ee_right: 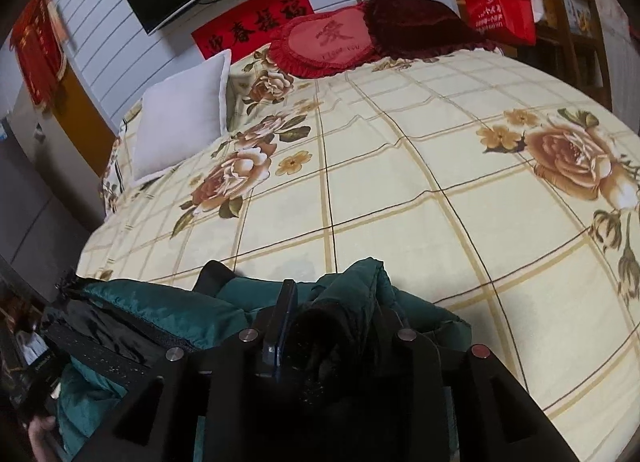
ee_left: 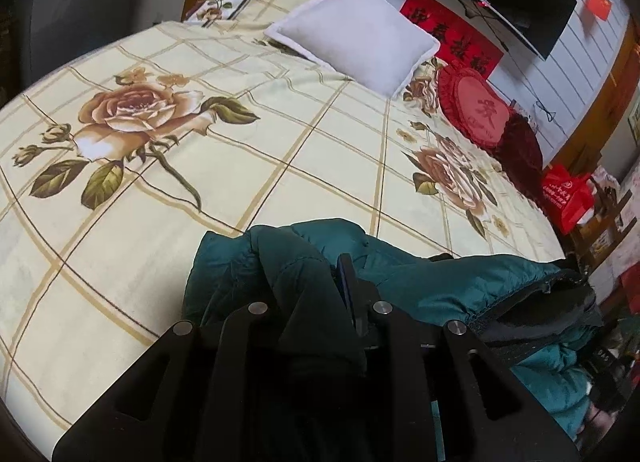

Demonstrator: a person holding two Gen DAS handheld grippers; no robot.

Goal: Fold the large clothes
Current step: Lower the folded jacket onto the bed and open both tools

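Left tool (ee_left: 316,286): jaws narrow, a fold of the teal jacket (ee_left: 440,282) bunched between them.
Right tool (ee_right: 332,314): jaws narrow, jacket fabric between them.
Jacket: quilted, black lining, heaped at the bed's near edge.
Bed (ee_left: 280,134): cream checked sheet with roses.
Far edge: white pillow (ee_left: 356,34), red heart cushion (ee_left: 476,110).
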